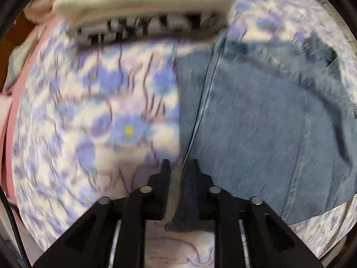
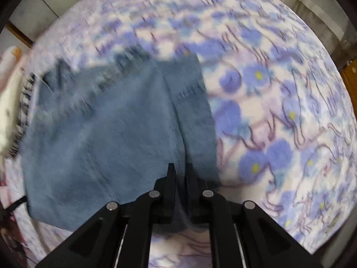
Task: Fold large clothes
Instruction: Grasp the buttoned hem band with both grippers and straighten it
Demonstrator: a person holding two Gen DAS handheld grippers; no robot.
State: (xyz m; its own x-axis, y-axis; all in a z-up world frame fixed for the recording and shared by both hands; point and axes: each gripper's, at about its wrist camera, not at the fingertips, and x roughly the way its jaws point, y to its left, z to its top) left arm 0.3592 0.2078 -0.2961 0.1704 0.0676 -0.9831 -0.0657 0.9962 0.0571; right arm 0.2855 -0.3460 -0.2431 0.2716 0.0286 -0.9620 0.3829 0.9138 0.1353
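Pinching the jeans (image 1: 256, 120) edge, left hand-held gripper (image 1: 179, 167), right hand-held gripper (image 2: 179, 169) likewise, over a flowered bedsheet (image 1: 100, 116)

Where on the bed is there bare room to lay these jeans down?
Bare floral sheet right of the jeans, out to the bed edge, and left of them in the left view. Crowded by the folded stack at the far end.

Each wrist fisheye looks forward and down along its own black fingers, close over the purple-flowered bedsheet (image 1: 100, 116), both sharing the spread blue denim garment (image 2: 107, 134) from opposite edges.
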